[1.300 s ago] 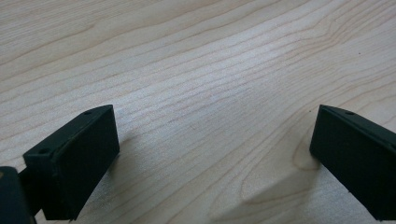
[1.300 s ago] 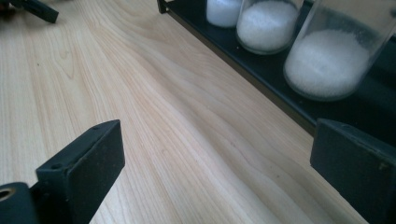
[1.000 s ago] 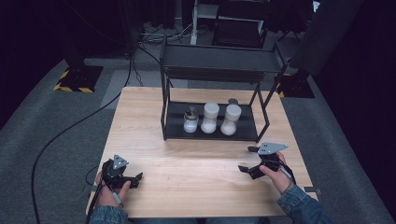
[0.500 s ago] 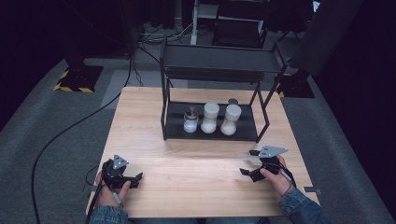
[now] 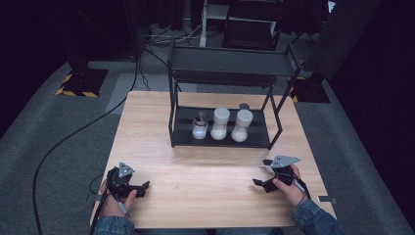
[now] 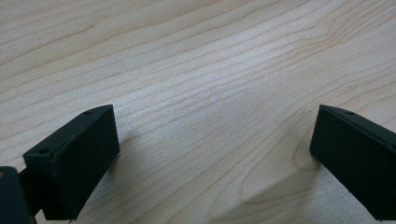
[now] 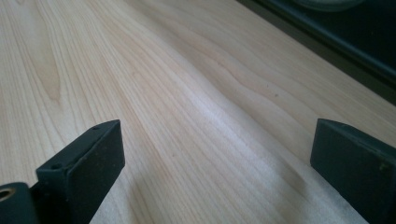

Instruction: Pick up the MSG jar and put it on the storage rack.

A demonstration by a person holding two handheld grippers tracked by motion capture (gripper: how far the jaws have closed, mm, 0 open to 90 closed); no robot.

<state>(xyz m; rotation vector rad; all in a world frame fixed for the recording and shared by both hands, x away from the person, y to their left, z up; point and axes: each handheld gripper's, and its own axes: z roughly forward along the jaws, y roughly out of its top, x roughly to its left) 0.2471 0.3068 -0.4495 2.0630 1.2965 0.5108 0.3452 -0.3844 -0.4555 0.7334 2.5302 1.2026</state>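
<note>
A black two-tier rack (image 5: pixel 222 138) stands at the back middle of the wooden table (image 5: pixel 210 166). On its lower shelf are a small glass jar (image 5: pixel 199 126) and two white-lidded jars (image 5: pixel 219 123) (image 5: pixel 241 126) side by side. My left gripper (image 5: pixel 142 188) rests low at the table's front left, open, with bare wood between its jaws (image 6: pixel 210 154). My right gripper (image 5: pixel 262 172) sits at the front right, open, nothing between its jaws (image 7: pixel 215 158). The rack's base edge (image 7: pixel 327 42) shows at the top right of the right gripper view.
A black cable (image 5: pixel 63 142) runs over the grey carpet left of the table. Dark stands and equipment lie behind the rack. Bare wood stretches between the two grippers and in front of the rack.
The right gripper has drifted slightly toward the table's front. The left gripper has not visibly moved.
</note>
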